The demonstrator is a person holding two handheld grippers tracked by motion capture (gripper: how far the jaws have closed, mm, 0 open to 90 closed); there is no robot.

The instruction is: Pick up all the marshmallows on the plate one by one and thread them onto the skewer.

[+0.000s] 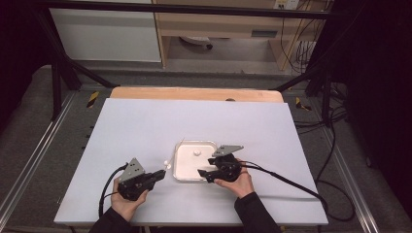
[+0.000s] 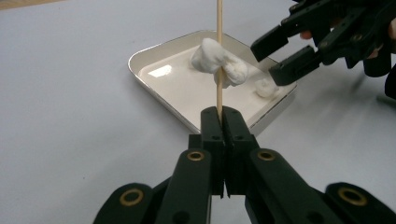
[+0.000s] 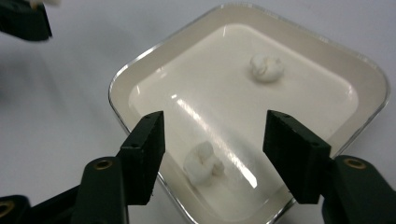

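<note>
My left gripper (image 2: 222,114) is shut on a thin wooden skewer (image 2: 218,28) that stands up between its jaws. Soft white marshmallow pieces (image 2: 219,63) are threaded on the stick. Beyond it lies a shallow white tray (image 2: 159,56) with a loose marshmallow (image 2: 265,87) inside. My right gripper (image 3: 217,135) hangs open over the tray's near corner, with a marshmallow (image 3: 203,163) on the tray floor below the gap, untouched. A second marshmallow (image 3: 266,68) rests farther in. In the high view the left gripper (image 1: 163,174) is left of the tray (image 1: 182,174) and the right gripper (image 1: 205,166) is over it.
The tray sits near the front middle of a white tabletop (image 1: 145,126), with a wooden strip (image 1: 194,93) along the far edge. Black cables (image 1: 291,182) trail from both grippers. Frame posts and floor rails flank the table.
</note>
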